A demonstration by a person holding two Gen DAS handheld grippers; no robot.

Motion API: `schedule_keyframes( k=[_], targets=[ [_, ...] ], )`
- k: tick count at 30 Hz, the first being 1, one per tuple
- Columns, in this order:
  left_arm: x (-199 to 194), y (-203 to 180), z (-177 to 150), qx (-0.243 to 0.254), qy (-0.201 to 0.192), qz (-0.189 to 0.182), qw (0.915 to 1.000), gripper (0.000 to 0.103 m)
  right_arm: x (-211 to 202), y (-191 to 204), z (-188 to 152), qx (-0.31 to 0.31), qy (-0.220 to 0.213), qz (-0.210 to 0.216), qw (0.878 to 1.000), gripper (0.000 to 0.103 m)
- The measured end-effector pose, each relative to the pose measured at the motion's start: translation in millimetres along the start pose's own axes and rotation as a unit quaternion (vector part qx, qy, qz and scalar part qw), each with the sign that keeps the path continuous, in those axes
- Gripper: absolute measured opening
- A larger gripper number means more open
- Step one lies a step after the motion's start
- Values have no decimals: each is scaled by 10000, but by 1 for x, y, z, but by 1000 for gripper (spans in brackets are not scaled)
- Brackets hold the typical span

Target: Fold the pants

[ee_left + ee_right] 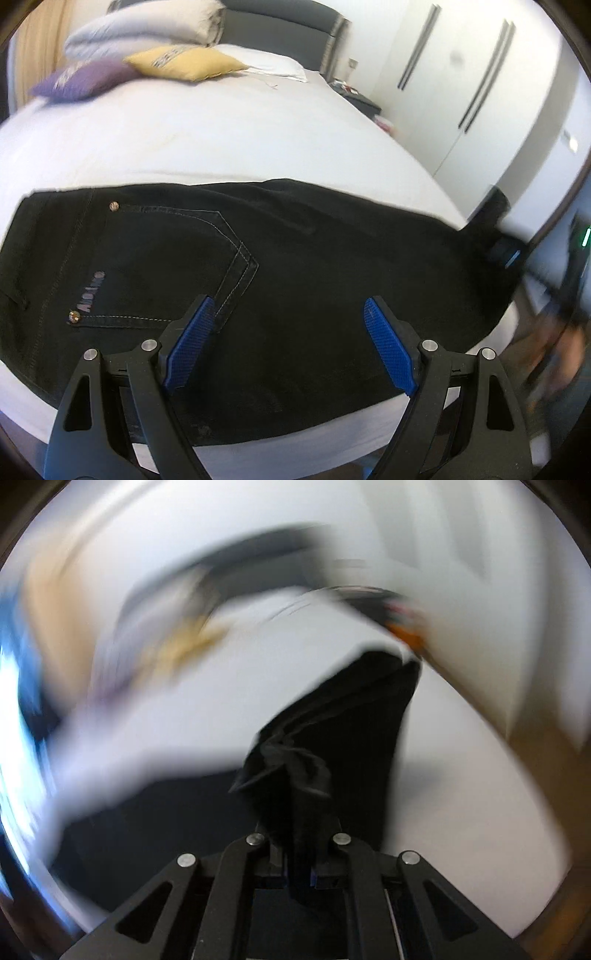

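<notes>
Folding's underway: the pants (pixel 258 266) lie flat across the near edge of the bed (pixel 184 140), waist at 9 o'clock, so there's a smooth base to fold onto. The left gripper (pixel 288 343) hangs wide open and empty above the seat. The right gripper (pixel 295 849) is pinched tight on a bunched leg end at about 3 o'clock, probably lifting it, though that view's blurry.
</notes>
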State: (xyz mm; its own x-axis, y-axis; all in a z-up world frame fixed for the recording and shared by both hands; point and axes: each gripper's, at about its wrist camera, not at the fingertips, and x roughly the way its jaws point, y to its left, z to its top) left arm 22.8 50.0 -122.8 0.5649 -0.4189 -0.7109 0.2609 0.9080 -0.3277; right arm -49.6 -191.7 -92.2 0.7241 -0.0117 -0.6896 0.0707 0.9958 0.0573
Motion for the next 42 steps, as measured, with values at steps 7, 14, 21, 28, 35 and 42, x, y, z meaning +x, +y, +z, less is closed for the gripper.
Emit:
schedule_keyframes(
  k=[7,14,21,28,35,42],
  targets=[
    [16,-4,19,-733,309,-1070,9911,85,23,76,-33,-1079,347,147,9935,7],
    [76,-40,46,-1380,1126,-2085,9617,90,5,68,-34,-1168,-115,-4,9931,7],
    [111,-76,63,-1090,1681,-2220,9542,90,-3,83,-40,-1626,-370,-120,9859,7],
    [119,-94,55,-976,1946,-2490,9437,40,-10,91,-38,-1780,-537,-139,9825,7],
    [80,-61,66,-991,1518,-2477,9517,9,-21,131,-30,-2104,-707,170,9749,7],
    [29,1,74,-931,1129,-2032,9681,9,-11,188,-16,-2484,-873,701,9622,7]
  ],
)
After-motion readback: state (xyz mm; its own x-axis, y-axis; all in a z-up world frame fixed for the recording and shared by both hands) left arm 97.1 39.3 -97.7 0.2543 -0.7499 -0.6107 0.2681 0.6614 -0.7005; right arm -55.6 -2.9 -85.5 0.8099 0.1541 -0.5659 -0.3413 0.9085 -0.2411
